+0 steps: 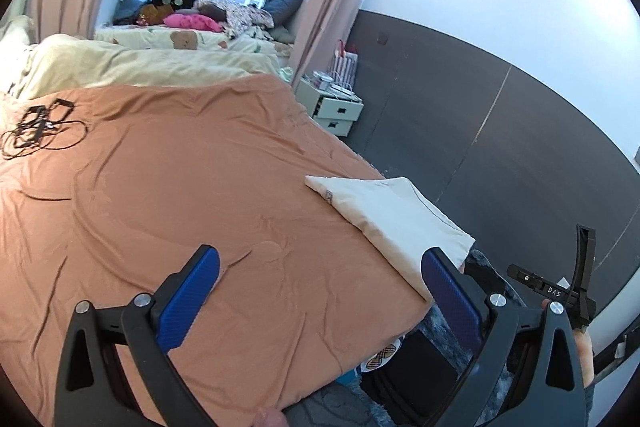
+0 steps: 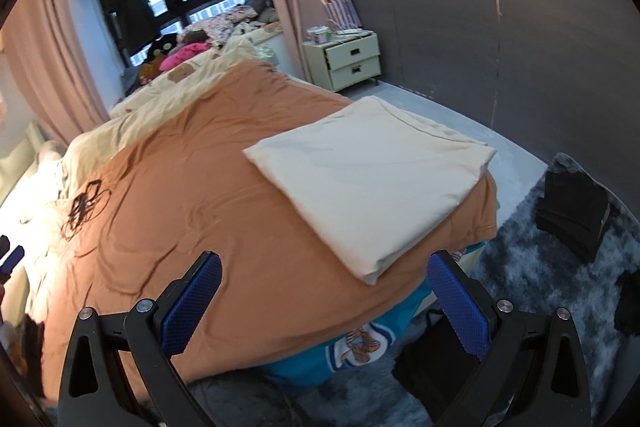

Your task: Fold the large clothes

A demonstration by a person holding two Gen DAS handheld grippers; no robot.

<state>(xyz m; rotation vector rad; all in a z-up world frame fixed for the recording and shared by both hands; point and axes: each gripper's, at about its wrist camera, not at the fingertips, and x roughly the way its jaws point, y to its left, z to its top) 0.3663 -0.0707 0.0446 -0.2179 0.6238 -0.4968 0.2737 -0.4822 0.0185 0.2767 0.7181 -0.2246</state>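
One folded cream cloth (image 2: 370, 187) is lying at the orange blanket's (image 2: 200, 187) corner, ahead of the right gripper (image 2: 324, 303) and beside the left gripper (image 1: 320, 291). Both are hanging spread, gripping nothing.

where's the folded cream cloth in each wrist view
Left wrist: folded cream cloth lies right of centre at the orange bed cover's edge, above the right finger.
Right wrist: cloth lies centre-right on the same corner.
Shared landmark: the pale nightstand by the grey wall.
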